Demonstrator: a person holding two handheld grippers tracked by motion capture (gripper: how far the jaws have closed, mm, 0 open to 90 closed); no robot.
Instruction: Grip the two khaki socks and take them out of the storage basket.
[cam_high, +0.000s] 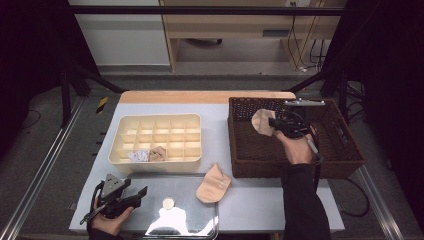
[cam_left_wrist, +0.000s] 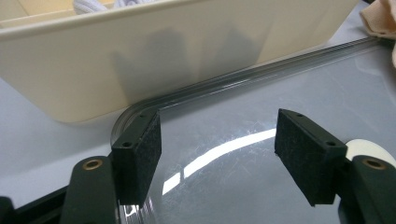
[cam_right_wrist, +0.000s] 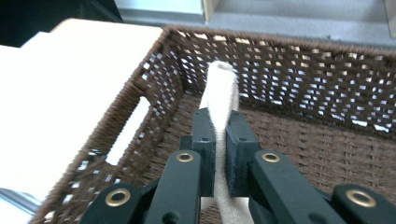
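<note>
My right gripper (cam_high: 274, 123) (cam_right_wrist: 220, 135) is shut on a pale beige sock (cam_high: 262, 121) (cam_right_wrist: 220, 98), held up inside the brown wicker basket (cam_high: 345, 150) (cam_right_wrist: 154, 84). Another beige sock (cam_high: 213, 183) lies on the table in front of the basket's left corner. My left gripper (cam_high: 141, 193) (cam_left_wrist: 217, 154) stands open over the clear tray lid (cam_high: 200, 220) (cam_left_wrist: 261, 107) at the near left, nothing between its jaws. The cream divided box (cam_high: 155, 120) (cam_left_wrist: 140, 51) holds a white bundle (cam_high: 138, 155) and a tan bundle (cam_high: 158, 153) in its front compartments.
A small round white object (cam_high: 169, 203) sits on the clear lid. The wooden table edge (cam_high: 200, 96) runs along the back. Dark frame posts stand at both sides of the table.
</note>
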